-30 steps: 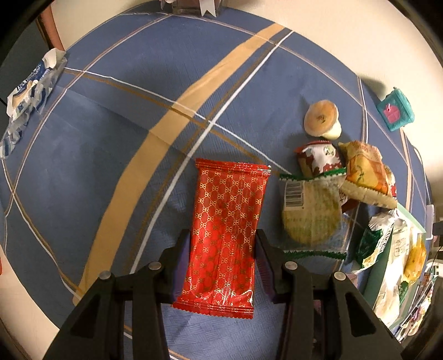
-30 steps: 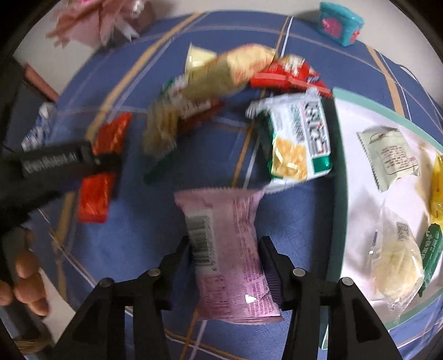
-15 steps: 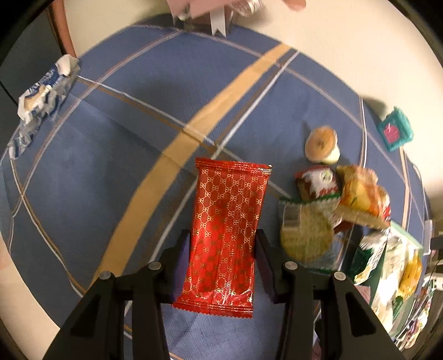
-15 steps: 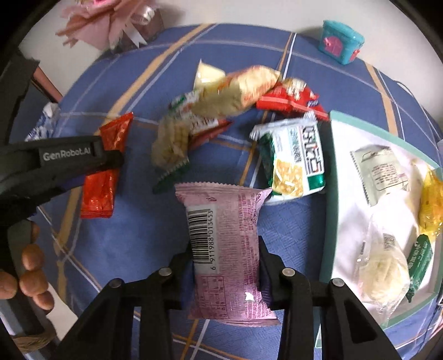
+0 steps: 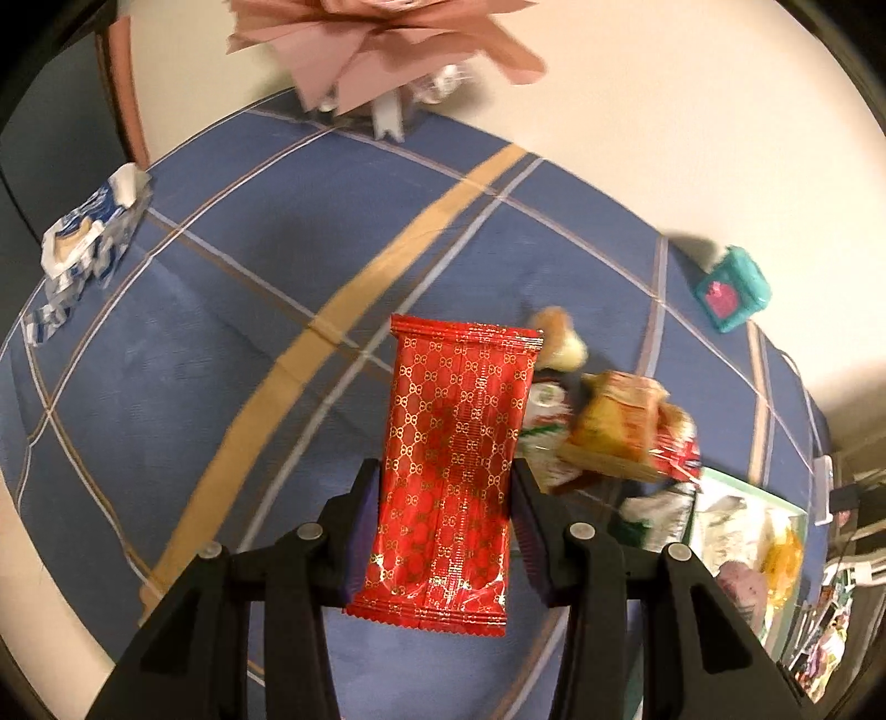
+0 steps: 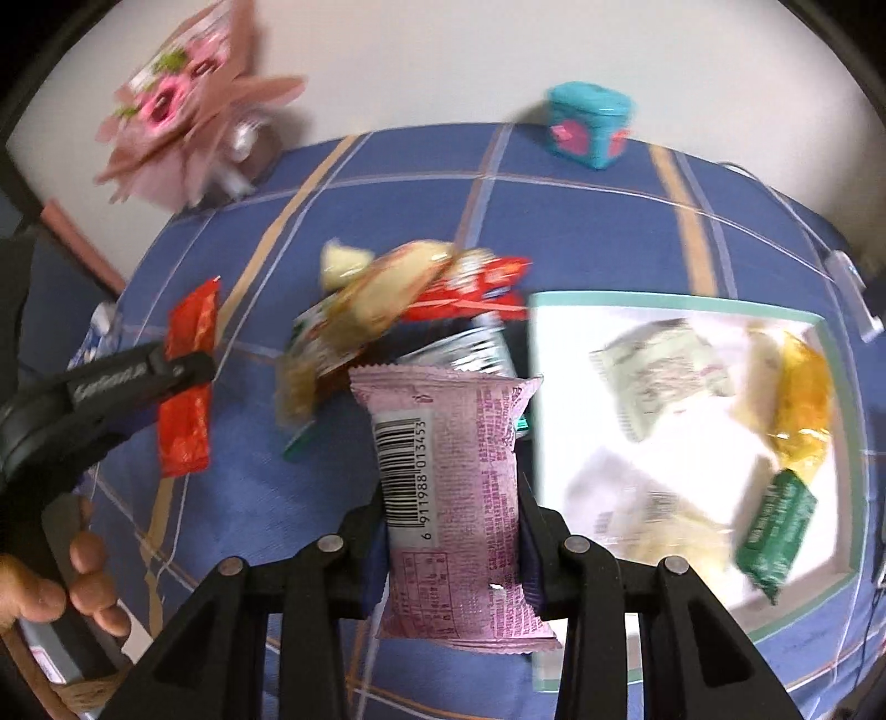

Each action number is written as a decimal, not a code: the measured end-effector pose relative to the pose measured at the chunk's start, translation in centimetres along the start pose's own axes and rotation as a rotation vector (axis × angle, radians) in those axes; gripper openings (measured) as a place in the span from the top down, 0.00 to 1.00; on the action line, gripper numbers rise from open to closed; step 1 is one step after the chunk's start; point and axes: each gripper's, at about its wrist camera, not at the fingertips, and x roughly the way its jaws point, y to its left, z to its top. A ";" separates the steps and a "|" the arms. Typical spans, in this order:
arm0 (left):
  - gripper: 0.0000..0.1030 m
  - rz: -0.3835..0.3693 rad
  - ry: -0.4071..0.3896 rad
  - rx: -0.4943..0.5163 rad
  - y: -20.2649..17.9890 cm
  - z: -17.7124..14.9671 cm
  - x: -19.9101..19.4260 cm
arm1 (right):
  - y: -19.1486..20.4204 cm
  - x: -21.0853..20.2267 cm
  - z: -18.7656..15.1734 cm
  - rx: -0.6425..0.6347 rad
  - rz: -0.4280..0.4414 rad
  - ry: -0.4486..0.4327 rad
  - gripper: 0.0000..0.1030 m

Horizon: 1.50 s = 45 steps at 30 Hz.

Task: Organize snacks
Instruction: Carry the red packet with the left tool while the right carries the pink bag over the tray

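— What did the table look like from where you stood?

— A blue checked tablecloth (image 5: pixel 232 343) covered it, and a white tray with a green rim (image 6: pixel 681 307) lay at the right side, several wrapped snacks inside. A loose heap of snack packets (image 6: pixel 387 310) sat just left of the tray. A pink paper bouquet (image 5: pixel 382 50) stood at the far edge, a teal box (image 6: pixel 590 124) near the wall.

— And the two grippers?

— Both were off the cloth and tilted downward. The left gripper (image 5: pixel 446 487) had its jaws partly closed on a red gold-patterned packet (image 5: pixel 454 459), pads pressed to its long sides. The right gripper (image 6: pixel 451 520) pinched a pink packet (image 6: pixel 451 487), barcode up, so the wrapper narrowed between the jaws. A hand (image 6: pixel 50 587) gripped the left tool's handle.
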 end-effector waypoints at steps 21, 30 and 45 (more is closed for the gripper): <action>0.55 -0.049 -0.001 0.337 -14.6 -5.7 -0.1 | -17.4 -3.6 -0.1 0.324 -0.095 -0.066 0.61; 0.55 -0.051 -0.003 0.479 -19.9 -7.6 1.3 | -18.9 -2.4 0.5 0.354 -0.076 -0.065 0.61; 0.51 -0.073 0.097 0.480 -22.0 -7.1 5.8 | -20.0 0.9 2.3 0.365 -0.060 -0.020 0.57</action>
